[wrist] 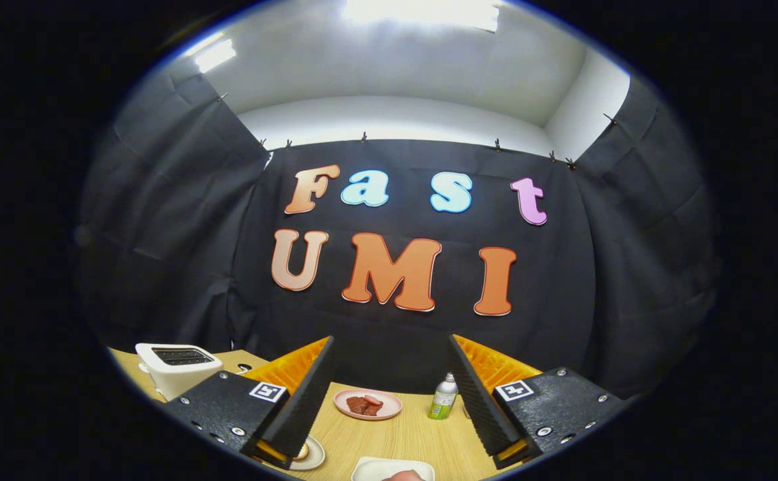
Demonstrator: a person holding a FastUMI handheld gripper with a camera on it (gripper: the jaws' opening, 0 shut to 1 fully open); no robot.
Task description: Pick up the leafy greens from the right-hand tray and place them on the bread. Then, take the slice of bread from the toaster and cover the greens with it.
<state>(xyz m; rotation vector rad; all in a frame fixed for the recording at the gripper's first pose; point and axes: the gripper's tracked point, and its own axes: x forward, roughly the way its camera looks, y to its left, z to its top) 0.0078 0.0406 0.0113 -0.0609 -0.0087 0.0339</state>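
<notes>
Gripper (389, 394) fingers spread, empty; white plate (375, 467) between them cut off.

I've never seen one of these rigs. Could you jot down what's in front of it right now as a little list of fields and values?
surface: wooden table
gripper: gripper open, fingers wide apart, holding nothing
beyond left finger: white toaster, slots on top
between fingers, far: pink plate with reddish food pieces
beside right finger: small bottle, upright, green label
nearest, between fingers: white tray, holding something too cut off to tell
by left finger: small round dish, partly hidden
leafy greens: not picked up yet
</notes>
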